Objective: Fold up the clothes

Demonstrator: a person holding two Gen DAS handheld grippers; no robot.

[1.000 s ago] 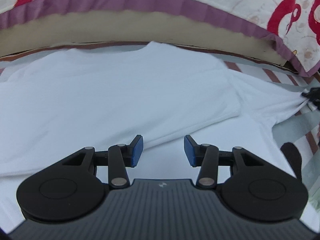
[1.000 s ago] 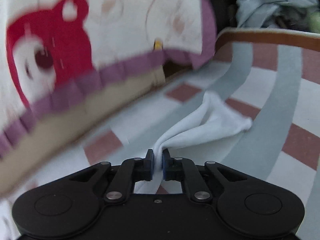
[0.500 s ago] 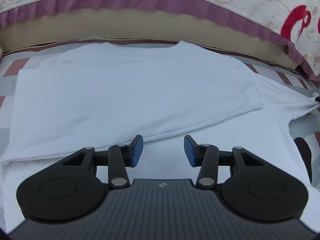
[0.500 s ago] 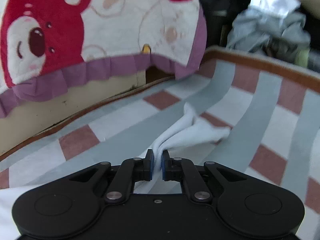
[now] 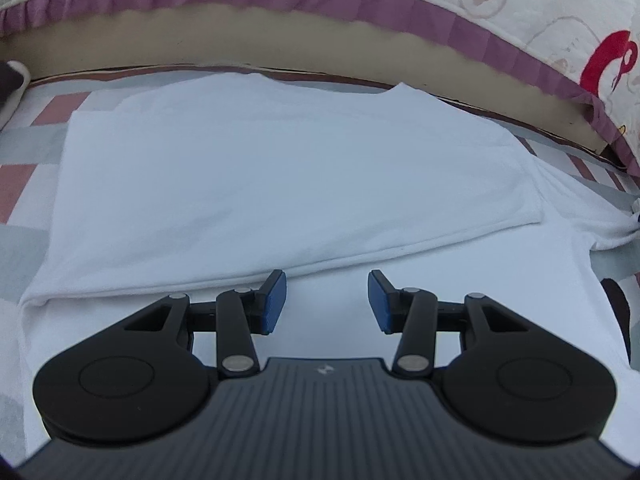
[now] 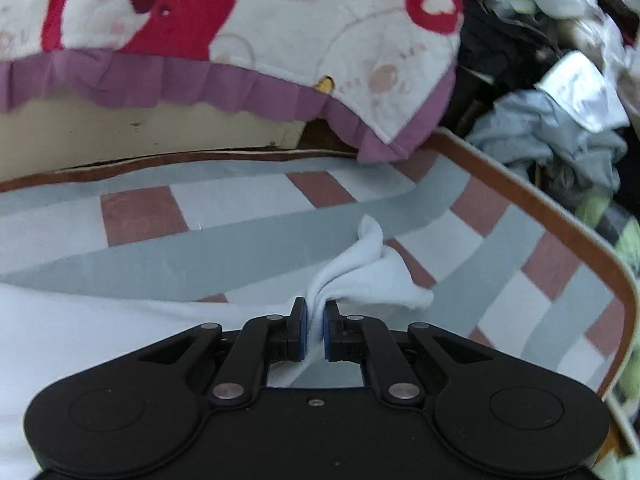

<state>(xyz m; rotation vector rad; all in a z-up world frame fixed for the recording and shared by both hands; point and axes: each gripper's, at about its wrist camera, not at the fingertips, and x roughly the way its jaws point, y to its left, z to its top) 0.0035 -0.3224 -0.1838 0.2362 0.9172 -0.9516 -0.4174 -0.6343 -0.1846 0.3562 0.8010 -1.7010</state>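
A white T-shirt [image 5: 288,184] lies spread on the checked bed cover, its far half folded over toward me with a hem edge running across. My left gripper [image 5: 327,300] hovers open above the shirt's near layer, just below that folded edge, nothing between its blue pads. In the right wrist view my right gripper [image 6: 315,330] is shut on a bunched white sleeve [image 6: 360,276] of the T-shirt, which puckers up out of the jaws over the cover.
A bear-print blanket [image 6: 248,32] with a purple frill overhangs the far side. The checked cover [image 6: 248,236] has a brown piped edge [image 6: 560,216] at the right. Beyond it lies a heap of crumpled clothes [image 6: 560,120]. A dark object [image 5: 618,312] shows at the shirt's right.
The left view has slid so the shirt's left edge and the checked cover beside it now show. The right gripper has rolled and shifted, still pinching the sleeve, which has bunched up shorter.
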